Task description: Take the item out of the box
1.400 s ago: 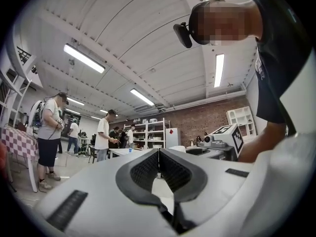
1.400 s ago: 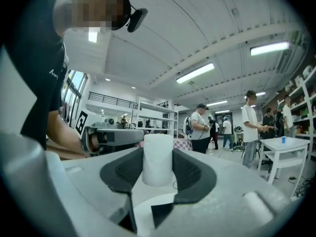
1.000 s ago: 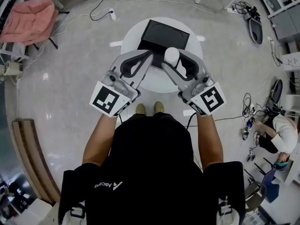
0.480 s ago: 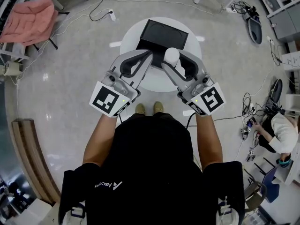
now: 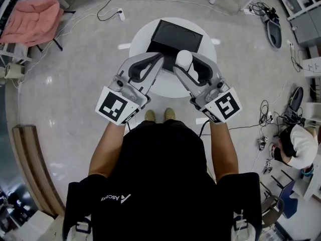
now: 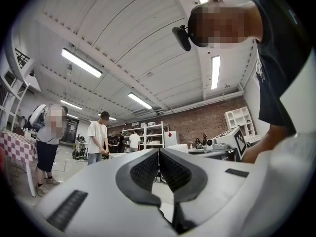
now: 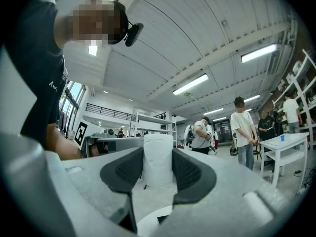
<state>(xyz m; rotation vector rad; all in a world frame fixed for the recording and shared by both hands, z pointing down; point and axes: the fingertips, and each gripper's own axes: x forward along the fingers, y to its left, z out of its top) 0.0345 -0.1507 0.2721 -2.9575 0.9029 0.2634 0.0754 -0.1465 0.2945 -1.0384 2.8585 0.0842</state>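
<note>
An open black box (image 5: 176,36) lies on a small round white table (image 5: 139,40) in the head view. Just above the box's near right edge is a white rounded cylinder (image 5: 184,58), with my right gripper (image 5: 182,67) shut on it. In the right gripper view the white cylinder (image 7: 158,159) stands upright between the two dark pads (image 7: 191,171), which press on its sides. My left gripper (image 5: 159,60) points at the box's near edge. Its jaws are shut tip to tip with nothing between them, as the left gripper view (image 6: 159,153) shows.
Cables (image 5: 108,11) run over the grey floor behind the table. A pink cloth (image 5: 31,21) lies on a chair at the far left and a wooden bench (image 5: 31,164) curves along the left. A person (image 5: 296,149) crouches at the right edge; others stand in the room.
Both grippers, the white cylinder and the box stay where they were. Only the crouching person at the right edge has shifted.
</note>
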